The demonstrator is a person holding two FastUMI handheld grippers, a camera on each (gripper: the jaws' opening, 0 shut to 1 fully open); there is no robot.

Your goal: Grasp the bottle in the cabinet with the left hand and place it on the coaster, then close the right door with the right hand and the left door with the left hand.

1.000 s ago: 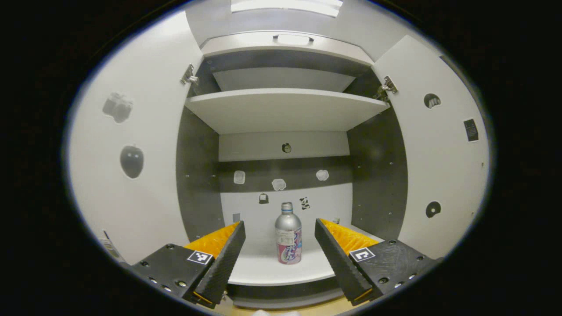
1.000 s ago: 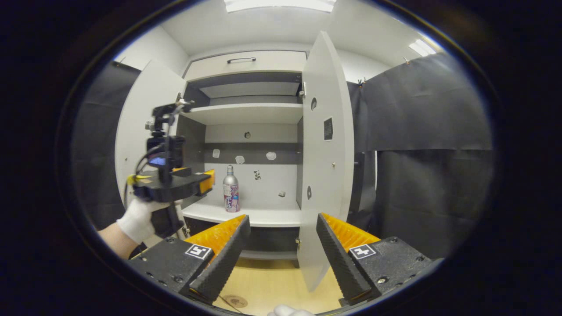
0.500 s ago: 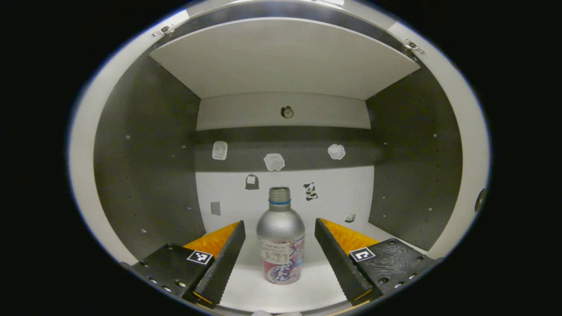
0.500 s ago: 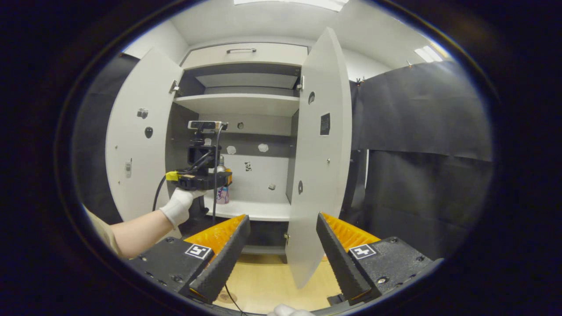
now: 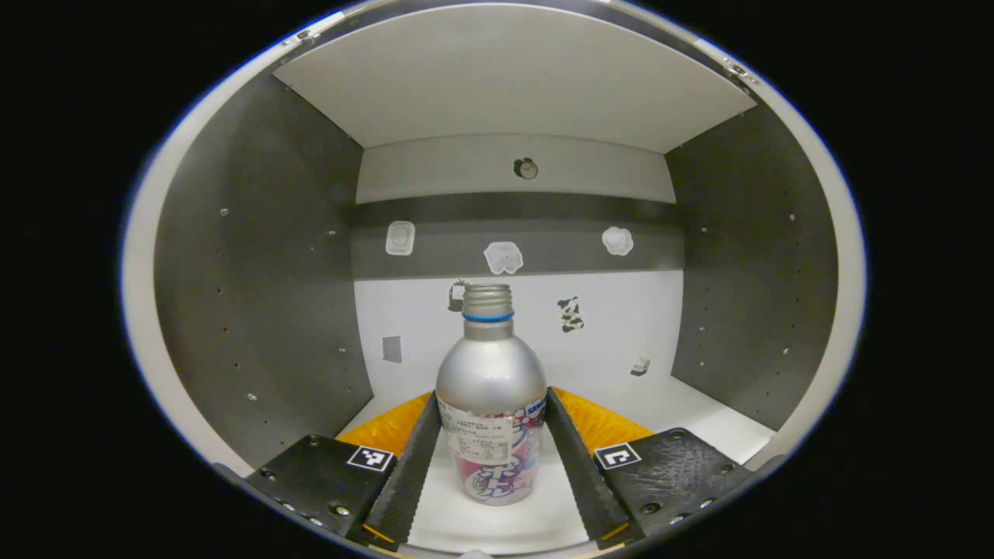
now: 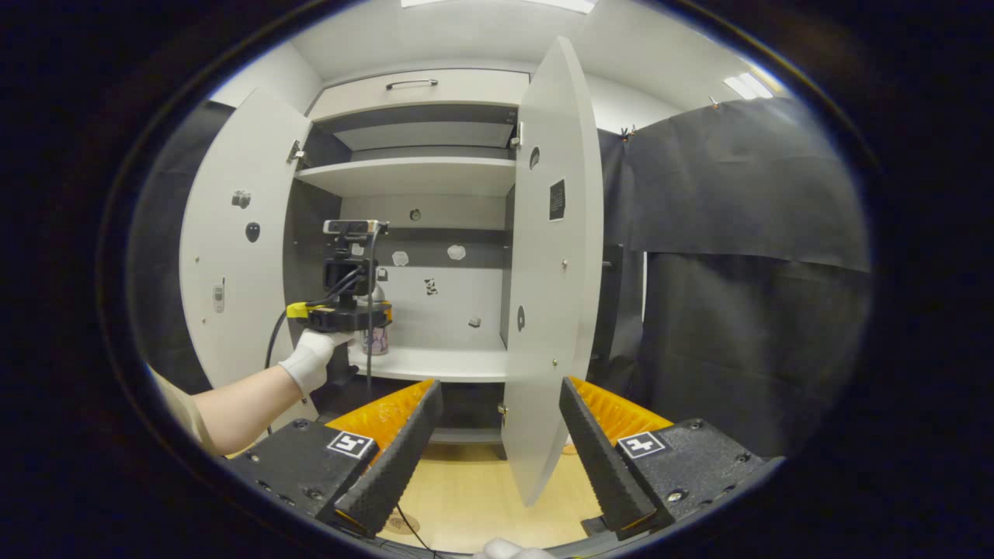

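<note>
Your left gripper (image 5: 491,435) has its 2 fingers closed against the sides of the bottle (image 5: 491,404). The bottle stands upright on the lower cabinet shelf (image 5: 699,415), neck pointing up. Your right gripper (image 6: 497,442) is wide open, holding nothing, near the right door (image 6: 553,256).

A white ceiling (image 6: 466,35) with bright light panels (image 6: 745,84) is above the booth. Black cloth (image 6: 738,256) hangs as the wall on the right side. The floor (image 6: 466,497) is pale wood. Inside the furniture, the side walls (image 5: 264,287) are dark grey, the back wall (image 5: 621,326) is white with a dark band, and small stickers (image 5: 503,257) are on it. A white shelf (image 5: 512,78) is overhead.
</note>
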